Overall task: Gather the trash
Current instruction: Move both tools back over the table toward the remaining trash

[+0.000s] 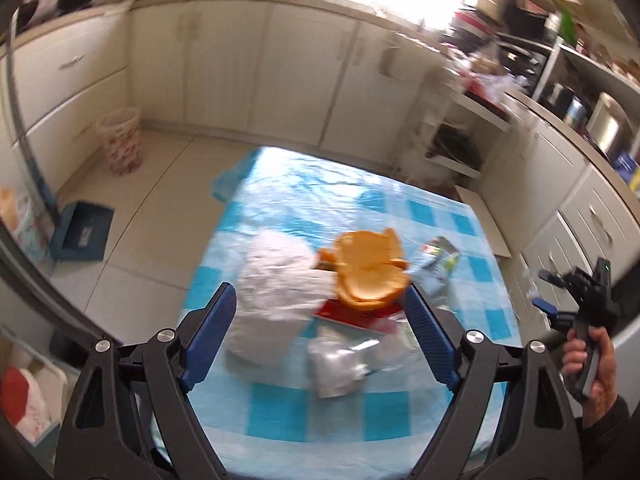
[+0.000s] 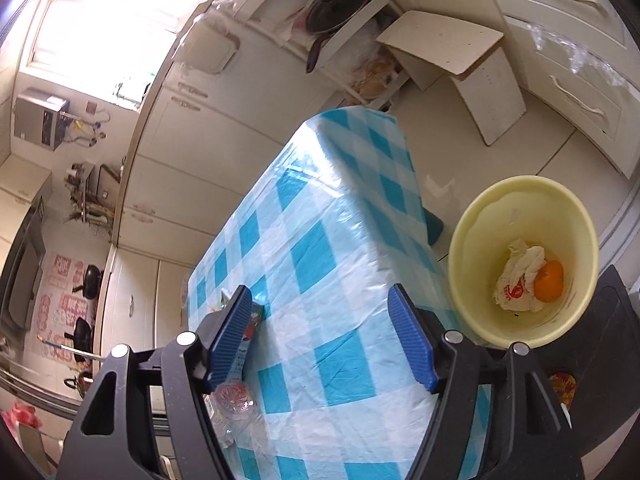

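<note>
Left gripper (image 1: 320, 308) spread wide and empty above the checked tablecloth (image 1: 424, 212), over orange peel (image 1: 370, 272), white crumpled paper (image 1: 276, 280) and clear wrappers (image 1: 340, 364). Right gripper (image 2: 322, 334) likewise parted, gripping nothing. Beside the table, yellow bin (image 2: 480, 216) holding crumpled paper and an orange scrap.

We note black, triangular-framed left gripper (image 1: 320, 312) and right gripper (image 2: 320, 336): ribbed blue pads (image 1: 210, 338) inside, silver screws (image 1: 165, 335) behind; dark sleeve (image 1: 608, 432).
</note>
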`<move>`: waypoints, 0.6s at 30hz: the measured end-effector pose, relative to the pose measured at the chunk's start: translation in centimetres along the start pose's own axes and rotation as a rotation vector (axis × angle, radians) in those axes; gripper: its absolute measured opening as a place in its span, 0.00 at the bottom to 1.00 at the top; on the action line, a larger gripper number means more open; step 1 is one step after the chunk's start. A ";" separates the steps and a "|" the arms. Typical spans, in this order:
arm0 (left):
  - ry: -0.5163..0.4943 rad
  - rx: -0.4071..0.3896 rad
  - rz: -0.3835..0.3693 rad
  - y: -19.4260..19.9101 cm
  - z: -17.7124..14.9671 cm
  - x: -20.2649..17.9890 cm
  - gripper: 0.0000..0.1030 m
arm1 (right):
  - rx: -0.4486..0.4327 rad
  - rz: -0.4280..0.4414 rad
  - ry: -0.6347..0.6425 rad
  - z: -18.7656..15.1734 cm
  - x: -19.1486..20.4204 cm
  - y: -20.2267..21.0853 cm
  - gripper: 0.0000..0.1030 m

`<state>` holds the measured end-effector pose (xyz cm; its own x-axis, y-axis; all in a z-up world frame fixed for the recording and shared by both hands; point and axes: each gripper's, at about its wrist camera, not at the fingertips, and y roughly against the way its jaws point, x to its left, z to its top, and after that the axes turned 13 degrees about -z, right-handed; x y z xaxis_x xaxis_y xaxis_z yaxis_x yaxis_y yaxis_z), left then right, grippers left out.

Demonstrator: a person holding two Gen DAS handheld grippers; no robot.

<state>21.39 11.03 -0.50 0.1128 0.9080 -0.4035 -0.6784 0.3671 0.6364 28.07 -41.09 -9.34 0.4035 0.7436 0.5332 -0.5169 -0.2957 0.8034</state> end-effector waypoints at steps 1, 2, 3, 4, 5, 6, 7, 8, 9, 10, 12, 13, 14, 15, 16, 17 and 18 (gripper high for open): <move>0.018 0.004 0.007 -0.2 -0.1 1.0 0.79 | -0.004 -0.004 0.022 -0.2 0.7 0.0 0.66; 0.039 0.017 0.020 -0.7 0.2 2.1 0.79 | -0.011 -0.009 0.055 -0.5 1.7 0.0 0.66; 0.046 0.031 0.032 -1.5 0.2 2.6 0.79 | -0.020 -0.013 0.093 -0.8 2.7 0.0 0.66; 0.048 0.046 0.046 -2.3 0.1 2.7 0.79 | -0.028 -0.019 0.127 -1.2 3.5 0.0 0.67; 0.048 0.062 0.061 -3.1 0.2 3.1 0.79 | -0.036 -0.022 0.164 -1.5 4.6 -0.1 0.68; 0.045 0.082 0.075 -3.9 0.3 3.3 0.79 | -0.041 -0.020 0.200 -1.9 5.6 -0.1 0.68; 0.034 0.100 0.086 -4.7 0.5 3.4 0.79 | -0.043 -0.015 0.232 -2.3 6.6 -0.2 0.69; 0.021 0.114 0.095 -5.1 0.3 3.6 0.79 | -0.046 -0.012 0.261 -2.7 7.5 -0.4 0.69; -0.004 0.140 0.114 -6.1 0.3 3.4 0.79 | -0.049 -0.009 0.295 -3.1 8.5 -0.5 0.69; -0.033 0.164 0.135 -6.9 0.3 3.2 0.79 | -0.049 -0.008 0.321 -3.4 9.4 -0.8 0.70; -0.078 0.199 0.164 -8.3 0.3 3.0 0.79 | -0.045 0.006 0.375 -4.1 11.3 -1.3 0.70; -0.110 0.222 0.190 -9.2 0.2 2.9 0.79 | -0.043 0.014 0.393 -4.4 11.9 -1.5 0.71; -0.136 0.233 0.208 -9.7 0.3 2.8 0.79 | -0.039 0.021 0.414 -4.7 12.8 -1.8 0.71; -0.155 0.242 0.224 -10.2 0.3 2.8 0.79 | -0.037 0.026 0.429 -5.0 13.3 -2.0 0.72; -0.171 0.254 0.237 -10.9 0.3 2.9 0.79 | -0.034 0.027 0.452 -5.3 14.1 -2.4 0.72; -0.181 0.262 0.238 -11.2 0.4 2.9 0.79 | -0.031 0.025 0.471 -5.8 14.7 -2.6 0.72; -0.196 0.272 0.238 -11.7 0.5 3.0 0.79 | -0.028 0.023 0.490 -6.2 15.4 -3.0 0.72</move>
<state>30.05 9.53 -8.84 0.1300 0.9856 -0.1078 -0.4889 0.1583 0.8579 31.13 -25.04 -5.18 -0.0073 0.9338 0.3576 -0.5441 -0.3037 0.7821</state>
